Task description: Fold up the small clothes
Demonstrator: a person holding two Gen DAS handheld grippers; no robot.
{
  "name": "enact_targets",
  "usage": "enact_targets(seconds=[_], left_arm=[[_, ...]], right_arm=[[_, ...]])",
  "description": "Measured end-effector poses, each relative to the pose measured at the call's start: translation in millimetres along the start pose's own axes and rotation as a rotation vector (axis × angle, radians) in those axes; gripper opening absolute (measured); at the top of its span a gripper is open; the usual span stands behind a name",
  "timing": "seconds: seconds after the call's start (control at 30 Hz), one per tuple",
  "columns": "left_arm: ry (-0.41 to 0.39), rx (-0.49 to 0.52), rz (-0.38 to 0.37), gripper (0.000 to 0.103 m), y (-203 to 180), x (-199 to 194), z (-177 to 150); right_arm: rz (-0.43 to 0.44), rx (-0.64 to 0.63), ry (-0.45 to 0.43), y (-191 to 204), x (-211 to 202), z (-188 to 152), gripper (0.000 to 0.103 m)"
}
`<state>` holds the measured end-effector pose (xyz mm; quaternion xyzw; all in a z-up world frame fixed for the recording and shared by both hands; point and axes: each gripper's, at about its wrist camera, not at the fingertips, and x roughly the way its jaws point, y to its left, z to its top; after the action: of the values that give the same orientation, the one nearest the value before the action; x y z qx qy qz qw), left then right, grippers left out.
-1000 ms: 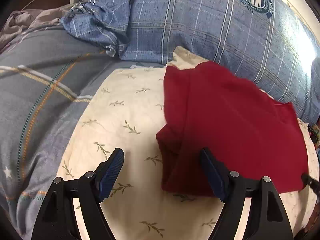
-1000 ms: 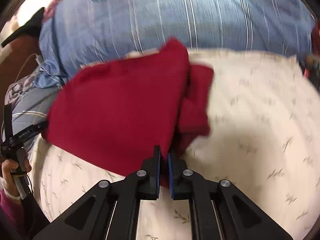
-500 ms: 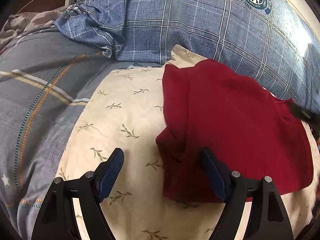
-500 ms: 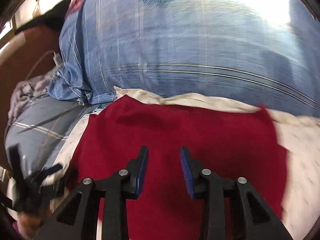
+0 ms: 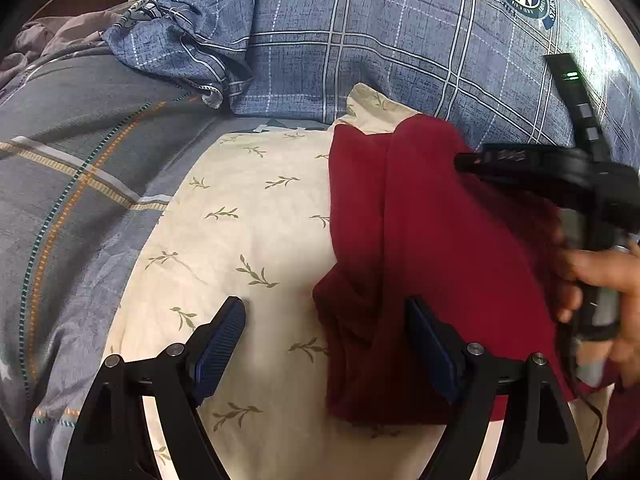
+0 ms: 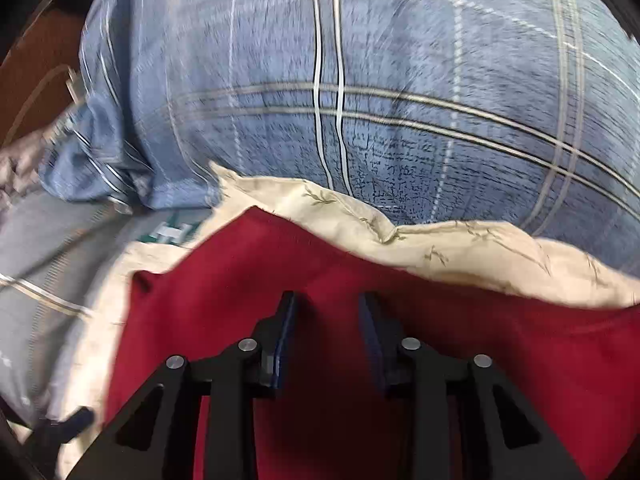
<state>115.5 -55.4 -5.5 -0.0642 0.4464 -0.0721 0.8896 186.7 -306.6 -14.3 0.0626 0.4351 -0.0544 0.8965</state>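
My right gripper [image 6: 327, 320] has just let go: a second ago its jaws were pinched together on an edge of the red garment [image 5: 432, 248], and they have been opening since, so they now stand partly apart with nothing between the pads, hovering over the middle of the cloth. In that time I have swung it across toward the far edge of the garment, near the blue plaid pillow [image 6: 360, 80]. The garment itself now lies doubled over on the cream leaf-print pillow [image 5: 248, 240], one layer flopped across the other, with a bunched fold along its left side.

My left gripper [image 5: 326, 344] has barely moved. Its jaws are wide apart and empty, one finger over bare cream fabric, the other over the garment's bunched left edge.

I judge that one fold has just been laid down and released. Next comes either smoothing the rumpled left edge or taking a fresh grasp for a second fold. The soft pillow underneath may let the cloth slide.
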Motion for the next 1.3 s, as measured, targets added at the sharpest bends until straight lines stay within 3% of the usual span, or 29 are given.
enact_targets(seconds=[0.07, 0.2, 0.33, 0.47, 0.63, 0.77, 0.97, 1.17, 1.3], left_arm=[[-0.003, 0.001, 0.0, 0.082, 0.9, -2.7, -0.4], [-0.006, 0.005, 0.0, 0.082, 3.1, -6.4, -2.5], [-0.025, 0.033, 0.015, 0.082, 2.3, -10.2, -4.9], [-0.023, 0.029, 0.009, 0.082, 3.5, -10.9, -5.3], [-0.014, 0.025, 0.003, 0.082, 3.4, -10.0, -3.9], [-0.012, 0.02, -0.001, 0.082, 4.0, -10.7, -2.8], [-0.018, 0.019, -0.001, 0.081, 5.0, -13.9, -4.3], [-0.009, 0.012, -0.007, 0.082, 6.8, -11.0, -3.3], [-0.006, 0.0, -0.014, 0.084, 7.5, -7.3, -1.7]], right_arm=[[0.072, 0.02, -0.013, 5.1, -14.4, -0.7, 0.036], [0.118, -0.052, -0.013, 37.0, -20.5, 5.1, 0.035], [0.089, -0.118, 0.015, 65.4, -1.3, 6.9, 0.035], [0.077, -0.089, 0.097, 70.3, 35.0, 5.5, 0.035], [0.094, -0.075, 0.104, 64.3, 26.7, 9.7, 0.035], [0.132, -0.04, 0.089, 58.0, 11.3, 8.5, 0.043], [0.206, -0.015, 0.103, 65.8, 4.8, 7.5, 0.073], [0.134, -0.097, 0.168, 92.3, 35.1, 5.5, 0.081], [0.074, -0.142, 0.16, 104.2, 50.7, 3.3, 0.087]])
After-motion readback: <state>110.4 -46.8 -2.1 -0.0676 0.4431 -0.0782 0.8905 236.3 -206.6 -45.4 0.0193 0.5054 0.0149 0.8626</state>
